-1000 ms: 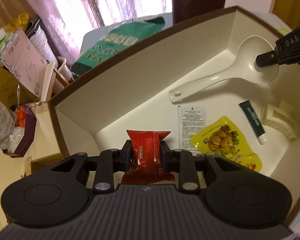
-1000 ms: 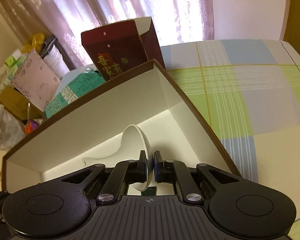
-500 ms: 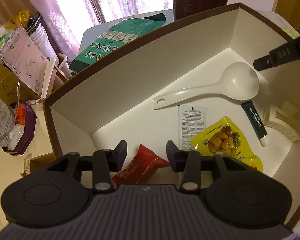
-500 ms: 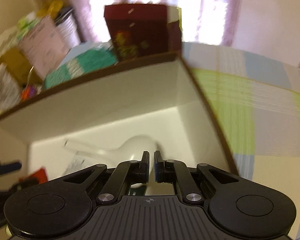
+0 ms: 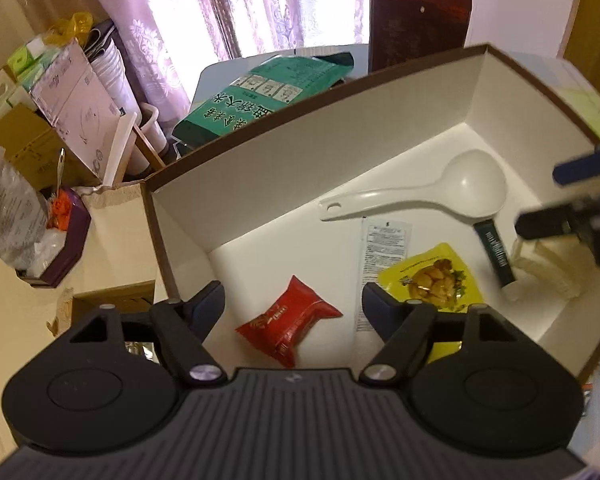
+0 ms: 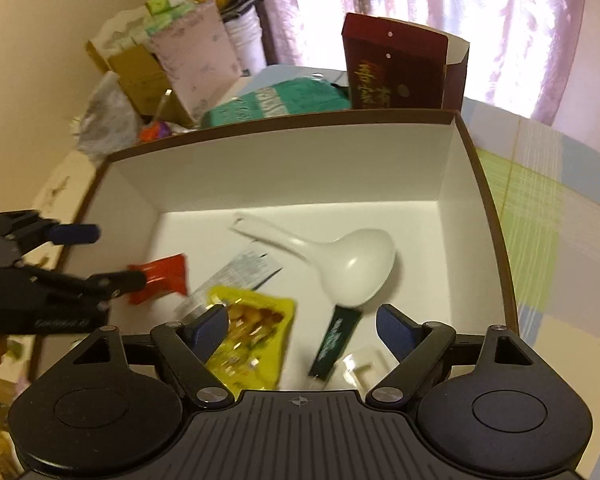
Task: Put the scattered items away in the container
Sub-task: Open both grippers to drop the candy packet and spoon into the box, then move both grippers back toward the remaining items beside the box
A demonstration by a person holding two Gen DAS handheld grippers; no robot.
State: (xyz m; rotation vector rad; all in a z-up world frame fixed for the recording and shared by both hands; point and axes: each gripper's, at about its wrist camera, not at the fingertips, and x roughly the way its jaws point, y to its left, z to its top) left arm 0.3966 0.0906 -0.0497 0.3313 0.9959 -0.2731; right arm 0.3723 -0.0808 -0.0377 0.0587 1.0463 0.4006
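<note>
The white-lined brown box (image 5: 284, 160) (image 6: 300, 160) holds a red snack packet (image 5: 290, 326) (image 6: 160, 278), a white ladle (image 5: 432, 196) (image 6: 340, 264), a yellow food pouch (image 5: 432, 278) (image 6: 252, 336), a white sachet (image 5: 384, 240), a dark green tube (image 5: 496, 252) (image 6: 334, 338) and a cream clip (image 5: 548, 268) (image 6: 360, 366). My left gripper (image 5: 292, 304) is open above the red packet, empty. My right gripper (image 6: 302, 326) is open above the tube and pouch, empty.
Behind the box stand a dark red carton (image 5: 416, 20) (image 6: 396, 68) and a green rice bag (image 5: 260, 100) (image 6: 276, 100). Cardboard boxes, cups and bags (image 5: 60, 100) crowd the left. A checked tablecloth (image 6: 560, 220) lies to the right of the box.
My left gripper opened and dropped the red packet into the box, then rose. My right gripper let go of the ladle, opened and pulled back above the box.
</note>
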